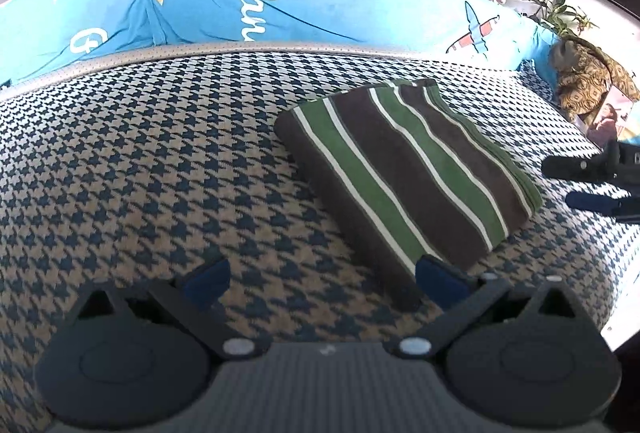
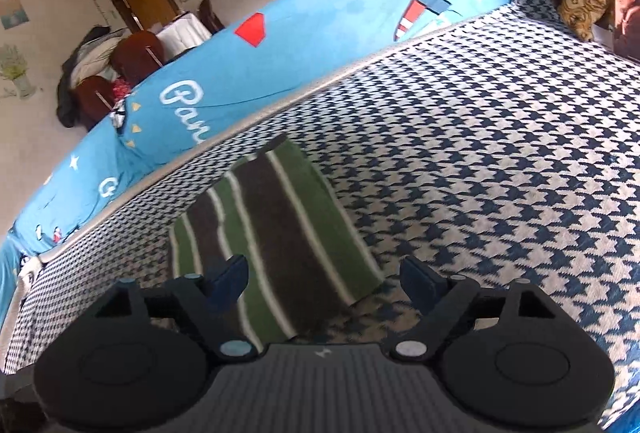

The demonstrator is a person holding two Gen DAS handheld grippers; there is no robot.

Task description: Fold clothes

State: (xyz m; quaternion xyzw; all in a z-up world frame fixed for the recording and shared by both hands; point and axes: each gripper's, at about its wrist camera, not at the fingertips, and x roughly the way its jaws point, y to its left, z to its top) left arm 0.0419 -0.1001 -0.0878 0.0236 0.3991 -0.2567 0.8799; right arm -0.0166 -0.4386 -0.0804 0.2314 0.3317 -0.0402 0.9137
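Striped green-and-brown cloth (image 1: 408,169) lies folded into a compact rectangle on the houndstooth sofa seat (image 1: 160,161). Both the left gripper (image 1: 320,283) and right gripper (image 2: 324,283) stand spread, empty. Folding looks finished; next likely another garment.

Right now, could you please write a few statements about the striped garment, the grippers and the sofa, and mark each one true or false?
1. The striped garment lies folded on the houndstooth cover. True.
2. The left gripper is clamped on the garment. False: its jaws stand open with nothing pressed between them.
3. The right gripper is open and holds nothing. True.
4. The garment is red and yellow. False: it is striped brown, green and white.
5. A blue printed cover runs behind the houndstooth cover. True.
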